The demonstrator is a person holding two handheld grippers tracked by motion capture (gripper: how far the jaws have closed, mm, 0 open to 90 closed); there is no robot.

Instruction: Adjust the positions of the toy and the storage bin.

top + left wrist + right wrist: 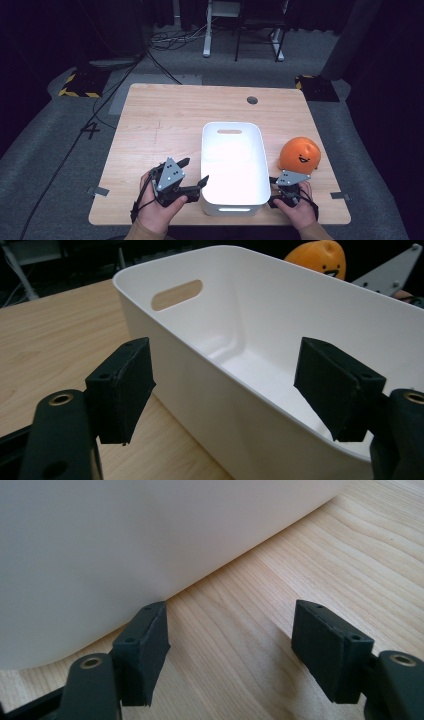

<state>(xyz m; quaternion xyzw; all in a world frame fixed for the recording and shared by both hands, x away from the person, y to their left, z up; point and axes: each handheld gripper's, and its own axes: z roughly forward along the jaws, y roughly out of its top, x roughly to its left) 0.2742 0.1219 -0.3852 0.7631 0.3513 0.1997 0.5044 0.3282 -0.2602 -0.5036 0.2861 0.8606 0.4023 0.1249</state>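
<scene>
A white plastic bin [232, 150] with a handle slot stands empty in the middle of the wooden table [160, 125]. To its right lies a round orange toy [299, 155] with a smiling face. My left gripper [195, 171] is open at the bin's near left corner. In the left gripper view, the left gripper [225, 390] has one jaw outside the bin wall [200, 375] and the other over the inside; the orange toy [320, 255] peeks over the far rim. My right gripper [273, 191] is open at the bin's near right corner. There the right gripper [230, 650] hangs just above the table, beside the bin wall [125, 540].
A round cable hole [252, 100] sits near the table's far edge. Beyond the table are floor cables [170, 37], white desk legs [206, 30], a dark chair frame [257, 30] and two yellow-black striped bases [80, 85]. Bare wood [325, 560] lies right of the bin.
</scene>
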